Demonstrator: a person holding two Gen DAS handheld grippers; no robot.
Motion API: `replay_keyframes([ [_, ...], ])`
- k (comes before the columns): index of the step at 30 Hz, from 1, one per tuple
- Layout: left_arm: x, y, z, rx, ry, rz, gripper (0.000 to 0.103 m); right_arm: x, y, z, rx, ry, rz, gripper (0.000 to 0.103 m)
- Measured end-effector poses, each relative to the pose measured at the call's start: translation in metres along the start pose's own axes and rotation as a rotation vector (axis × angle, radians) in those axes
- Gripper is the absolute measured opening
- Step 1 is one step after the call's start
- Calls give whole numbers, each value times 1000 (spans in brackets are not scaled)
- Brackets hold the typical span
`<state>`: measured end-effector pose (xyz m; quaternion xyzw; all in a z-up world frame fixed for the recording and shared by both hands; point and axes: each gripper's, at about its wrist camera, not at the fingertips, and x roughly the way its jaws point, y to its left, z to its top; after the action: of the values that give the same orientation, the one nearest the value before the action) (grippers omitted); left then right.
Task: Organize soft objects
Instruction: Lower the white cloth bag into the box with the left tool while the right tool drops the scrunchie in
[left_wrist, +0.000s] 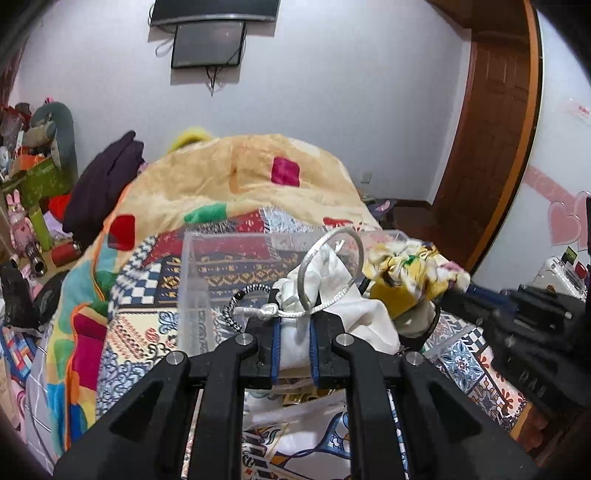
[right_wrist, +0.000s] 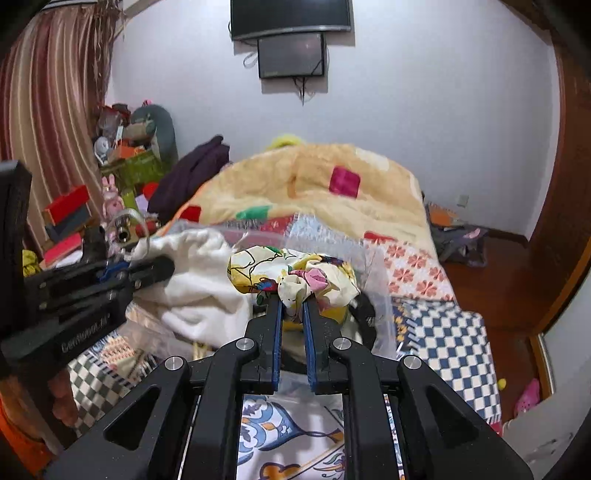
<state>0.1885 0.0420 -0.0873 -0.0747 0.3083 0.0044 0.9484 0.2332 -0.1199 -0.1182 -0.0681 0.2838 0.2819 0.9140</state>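
My left gripper (left_wrist: 294, 325) is shut on a white drawstring bag (left_wrist: 325, 291) with a silver cord loop, held over a clear plastic box (left_wrist: 195, 280) on the bed. My right gripper (right_wrist: 293, 306) is shut on a yellow floral cloth scrunchie (right_wrist: 295, 273), held beside the white bag (right_wrist: 199, 284). The scrunchie also shows in the left wrist view (left_wrist: 406, 266), to the right of the bag. The left gripper body (right_wrist: 74, 291) shows at the left of the right wrist view. The box's far wall (right_wrist: 332, 240) lies behind the scrunchie.
A patterned quilt (left_wrist: 147, 321) covers the bed, with a yellow fleece blanket (left_wrist: 229, 173) heaped behind. A dark purple garment (left_wrist: 103, 184) and cluttered shelves (left_wrist: 33, 173) stand at the left. A wooden door (left_wrist: 491, 129) is at the right.
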Motion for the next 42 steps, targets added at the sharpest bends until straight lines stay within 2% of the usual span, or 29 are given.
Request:
replay_keyframes([
  [7, 16, -4, -6, 40, 46, 26, 12, 16, -4, -10, -1, 76, 0, 11],
  [9, 16, -4, -7, 38, 53, 23, 17, 18, -7, -11, 9, 93, 3, 12],
  [10, 18, -4, -6, 34, 54, 19, 22, 19, -8, -12, 17, 99, 2, 13],
  [11, 17, -3, -6, 26, 55, 14, 30, 20, -9, -13, 23, 107, 1, 16],
  [13, 15, -1, -7, 10, 52, 0, 41, 20, -12, -14, 37, 113, 2, 22],
  [14, 13, 0, -8, 8, 48, -2, 44, 19, -13, -14, 41, 113, -6, 29],
  [17, 6, -2, -8, 24, 35, 3, 45, 16, -16, -14, 52, 107, -3, 46],
  [21, -12, -6, -8, 44, 5, 0, 45, 8, -17, -13, 49, 83, -11, 49],
  [25, -45, -10, -5, 53, -69, -8, 45, -10, -17, -8, 52, 47, -2, 50],
  [33, -102, -19, 9, 66, -188, -41, 47, -59, -10, 10, 57, -81, 24, 50],
  [37, -131, -24, 18, 77, -251, -46, 56, -87, -3, 19, 44, -154, 27, 50],
  [42, -163, -32, 23, 110, -321, -35, 69, -121, 6, 29, 27, -248, 12, 65],
])
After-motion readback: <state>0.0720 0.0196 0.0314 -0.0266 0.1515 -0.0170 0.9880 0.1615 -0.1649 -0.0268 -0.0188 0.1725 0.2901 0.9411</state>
